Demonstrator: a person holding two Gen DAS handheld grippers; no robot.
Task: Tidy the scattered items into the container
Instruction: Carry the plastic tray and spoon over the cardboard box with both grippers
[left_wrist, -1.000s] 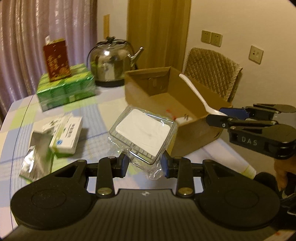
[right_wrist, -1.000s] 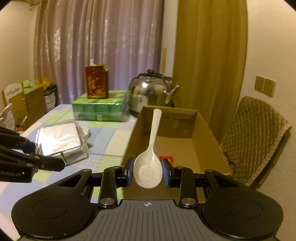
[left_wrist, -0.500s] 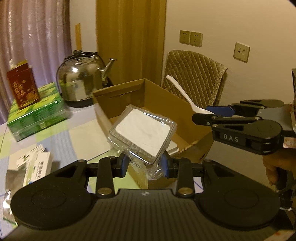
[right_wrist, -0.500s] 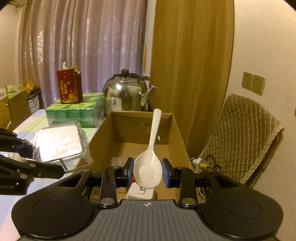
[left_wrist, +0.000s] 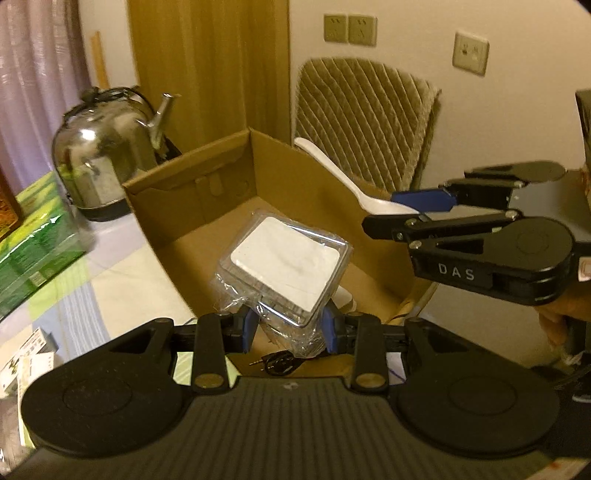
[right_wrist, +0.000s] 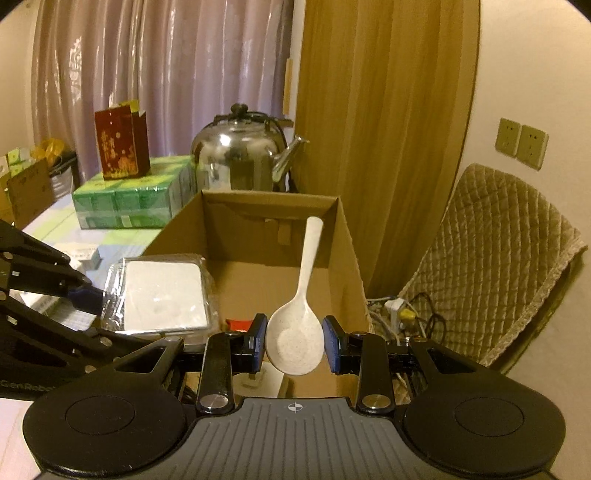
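The counter (right_wrist: 122, 236) wears a checked cloth in pale green, lilac and cream. At its far edge stand a steel kettle (right_wrist: 243, 157) and, beside it, a stack of green packs (right_wrist: 129, 201) with a dark red carton (right_wrist: 122, 146) on top. An open cardboard box (right_wrist: 273, 236) sits at the counter's right edge, just in front of the kettle, and small white cartons (left_wrist: 26, 360) lie on the cloth nearer the left side.

claws (left_wrist: 289, 328): 2 | cardboard box (left_wrist: 221, 206): 1 | spoon (right_wrist: 297, 332): 1 | clear container (left_wrist: 284, 266): 1 | kettle (right_wrist: 240, 162): 1
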